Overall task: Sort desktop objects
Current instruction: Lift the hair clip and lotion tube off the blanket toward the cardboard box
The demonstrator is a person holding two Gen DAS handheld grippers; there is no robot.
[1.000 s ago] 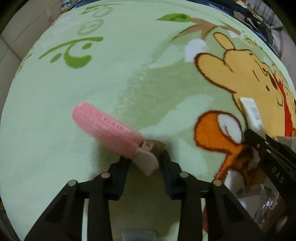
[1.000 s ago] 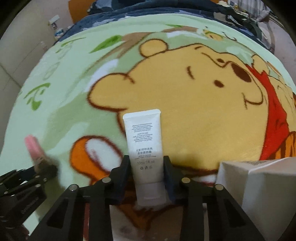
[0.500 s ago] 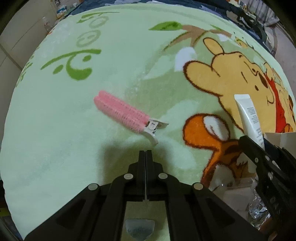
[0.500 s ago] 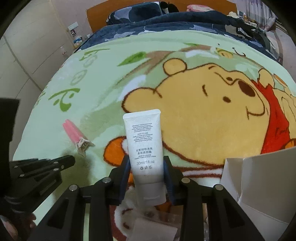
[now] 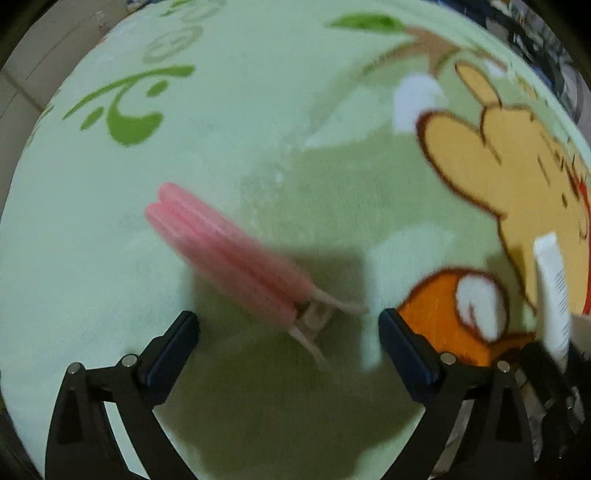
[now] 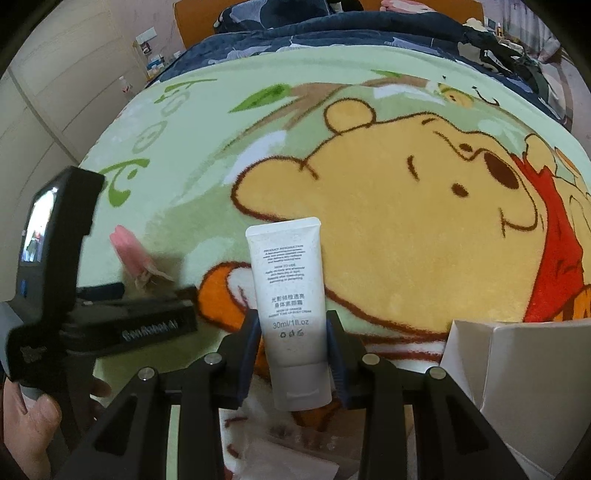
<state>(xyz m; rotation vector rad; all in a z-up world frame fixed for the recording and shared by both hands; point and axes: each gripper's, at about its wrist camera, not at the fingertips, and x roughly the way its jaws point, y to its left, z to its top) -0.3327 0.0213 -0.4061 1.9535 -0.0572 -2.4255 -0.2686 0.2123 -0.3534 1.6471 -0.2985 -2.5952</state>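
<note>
Green fleece blanket [image 6: 207, 155], printed with a yellow cartoon bear in a red top, an orange striped tiger, brown branches, green leaves and curling scrollwork; covers the whole work surface. Dark blue quilt [image 6: 332, 37] with a pale pattern, bunched along the blanket's far edge. Orange wooden headboard [image 6: 192, 18] behind the quilt. Cream panelled cupboard doors [image 6: 55, 74] at left. Small bottles and boxes, too small to identify, between cupboard and headboard.
</note>
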